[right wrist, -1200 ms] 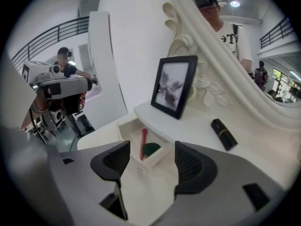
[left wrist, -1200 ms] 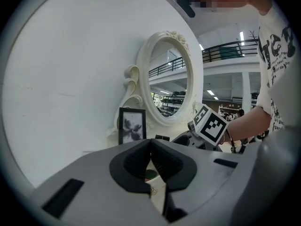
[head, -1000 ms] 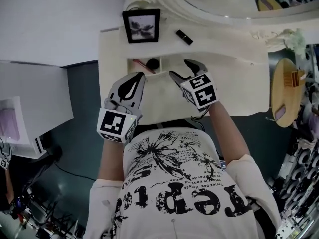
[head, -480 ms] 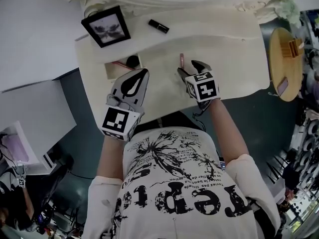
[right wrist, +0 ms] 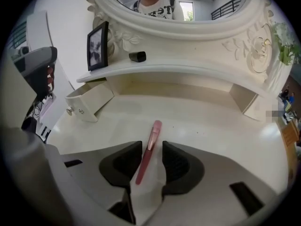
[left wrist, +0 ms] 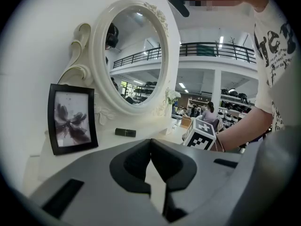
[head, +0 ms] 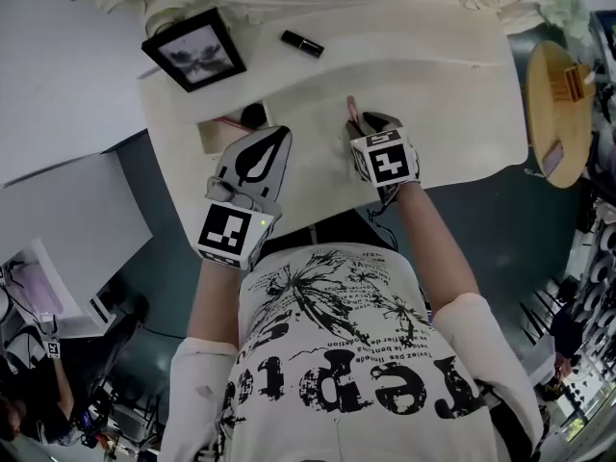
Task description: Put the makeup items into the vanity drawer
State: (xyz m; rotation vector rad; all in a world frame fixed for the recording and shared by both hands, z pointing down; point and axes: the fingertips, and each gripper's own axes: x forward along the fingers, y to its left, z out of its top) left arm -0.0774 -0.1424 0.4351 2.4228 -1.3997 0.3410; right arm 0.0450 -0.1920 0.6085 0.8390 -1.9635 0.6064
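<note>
On the cream vanity top (head: 433, 85) in the head view, the pink makeup pencil (head: 351, 107) lies flat near the middle. Its long axis runs from 6 to 12 o'clock and its far end points at the mirror side. The right gripper (head: 364, 123) stands steeply over its near end. The left gripper (head: 277, 141) hovers at 9 o'clock from it, just in front of the open drawer (head: 214, 133), where a dark round item (head: 253, 115) lies. A black lipstick (head: 301, 43) and a picture frame (head: 192, 51) sit on the upper shelf at 11 o'clock.

In the left gripper view, the left gripper (left wrist: 150, 141) has its jaw tips touching, with nothing between them. Beyond them stand the picture frame (left wrist: 73, 118), the black lipstick (left wrist: 125, 133) and the oval mirror (left wrist: 136, 55).

In the right gripper view, the right gripper (right wrist: 152, 146) straddles the pink makeup pencil (right wrist: 154, 128). Its jaws have just been closing but stand apart. The pencil lies against the left pad, with a sliver of tabletop showing at the right pad. The pencil rests on the vanity top (right wrist: 221, 126), running from 6 toward 12 o'clock and leaning slightly to 1. Its paler end points at the mirror. The open drawer (right wrist: 89, 100) sits at 10 o'clock from it.
</note>
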